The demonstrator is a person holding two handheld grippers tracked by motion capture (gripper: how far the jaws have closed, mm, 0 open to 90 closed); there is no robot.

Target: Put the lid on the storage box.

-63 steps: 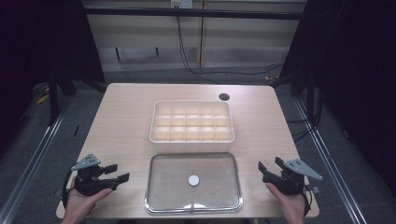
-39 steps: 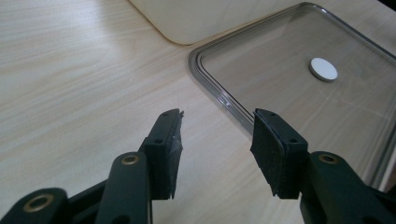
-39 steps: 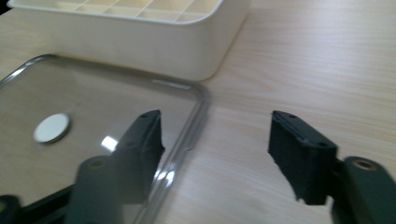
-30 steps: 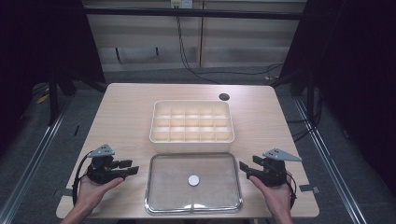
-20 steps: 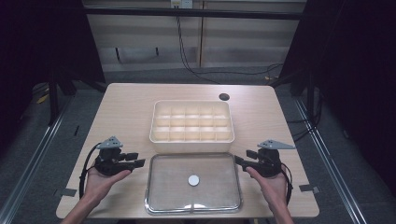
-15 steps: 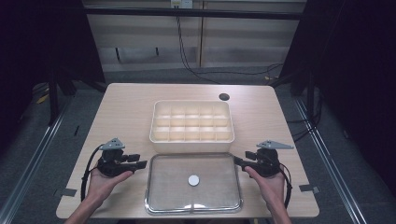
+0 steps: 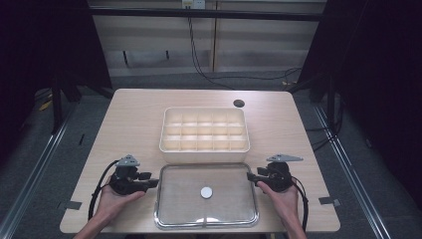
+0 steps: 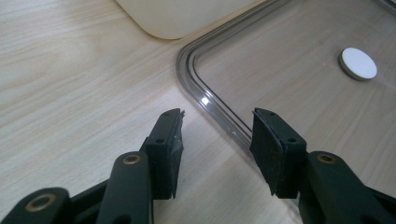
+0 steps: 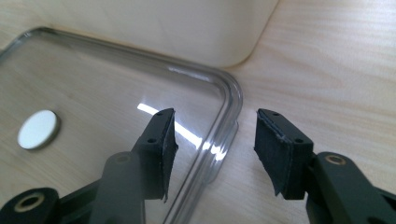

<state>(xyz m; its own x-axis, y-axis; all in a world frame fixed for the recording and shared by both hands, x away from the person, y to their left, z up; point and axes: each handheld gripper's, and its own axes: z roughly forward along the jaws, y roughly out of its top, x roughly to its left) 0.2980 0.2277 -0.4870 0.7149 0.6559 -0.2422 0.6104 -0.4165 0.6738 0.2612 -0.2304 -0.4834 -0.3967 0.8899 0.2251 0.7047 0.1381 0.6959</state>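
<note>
Left hand-held gripper and right hand-held gripper are both released, jaws straddling the clear lid's 9 and 3 o'clock rims. A white disc sits at its centre. At 12 o'clock, the divided tray holds nothing on the worktop.

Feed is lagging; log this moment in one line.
left hand-held gripper: open, straddling clear lid rim | right hand-held gripper: open, straddling rim

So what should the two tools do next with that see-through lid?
Probably close both at once. The left tool and right tool are open, each straddling a side rim of the clear lid, which lies flat on the table in front of the divided box. Pinching both rims would let the lid lift level.
</note>
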